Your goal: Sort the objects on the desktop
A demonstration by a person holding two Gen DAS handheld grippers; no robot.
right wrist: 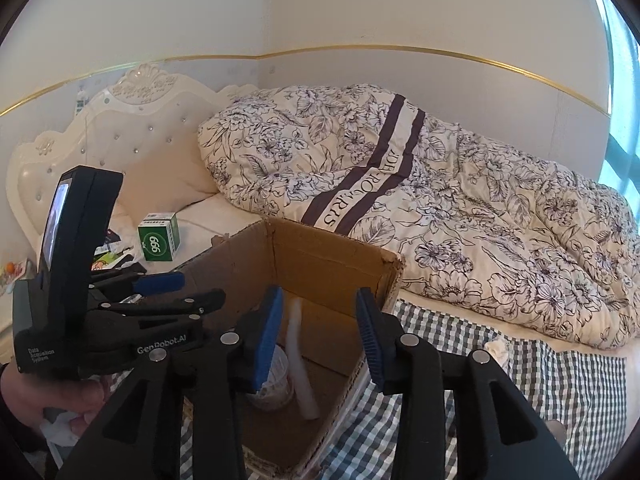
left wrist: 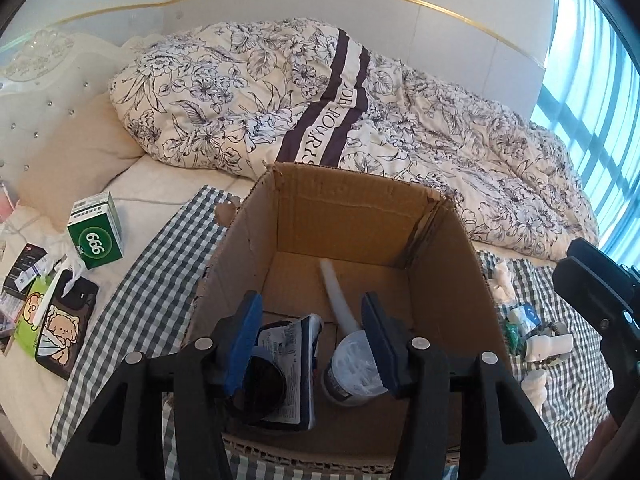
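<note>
the left gripper (left wrist: 314,344) hangs over the open cardboard box (left wrist: 344,216), its blue pads parted to a middling gap with nothing pressed between them. below them on the box floor lie a dark round lid on a printed packet (left wrist: 286,364), a white jar (left wrist: 352,368) and a pale curved tube (left wrist: 334,292). the right gripper (right wrist: 318,340) also stands partly open and empty above the box's near right corner. the box sits on a checked cloth (left wrist: 160,248); left of it a green carton (left wrist: 96,232) stands upright, and behind lies a floral duvet (left wrist: 360,108)
</note>
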